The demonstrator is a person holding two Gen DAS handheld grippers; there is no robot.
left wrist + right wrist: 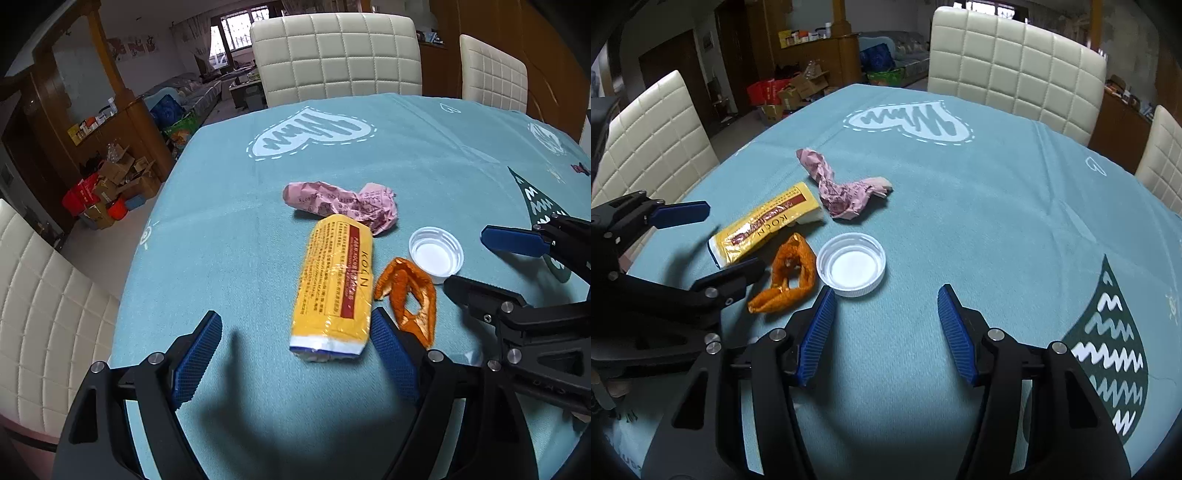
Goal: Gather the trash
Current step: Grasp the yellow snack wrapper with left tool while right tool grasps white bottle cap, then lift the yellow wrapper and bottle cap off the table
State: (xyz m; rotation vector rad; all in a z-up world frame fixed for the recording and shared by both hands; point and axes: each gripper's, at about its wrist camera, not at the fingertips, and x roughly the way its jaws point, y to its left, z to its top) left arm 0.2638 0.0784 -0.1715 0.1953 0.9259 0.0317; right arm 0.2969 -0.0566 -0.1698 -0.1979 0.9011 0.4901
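Note:
Trash lies on the blue tablecloth [406,147]: a yellow wrapped packet [336,284] [764,229], a crumpled pink paper [343,205] [842,188], an orange peel [410,299] [788,275] and a white plastic lid [436,254] [851,269]. My left gripper [295,347] is open and empty, with the packet's near end just ahead between its fingers; it also shows in the right wrist view [733,240]. My right gripper [886,321] is open and empty, just short of the lid; it also shows in the left wrist view [465,258].
Cream padded chairs stand around the table: one at the far side [336,55] [1015,62], one far right [491,74], one at the left [37,302] [653,136]. Boxes and red bags [107,184] lie on the floor beyond the left table edge.

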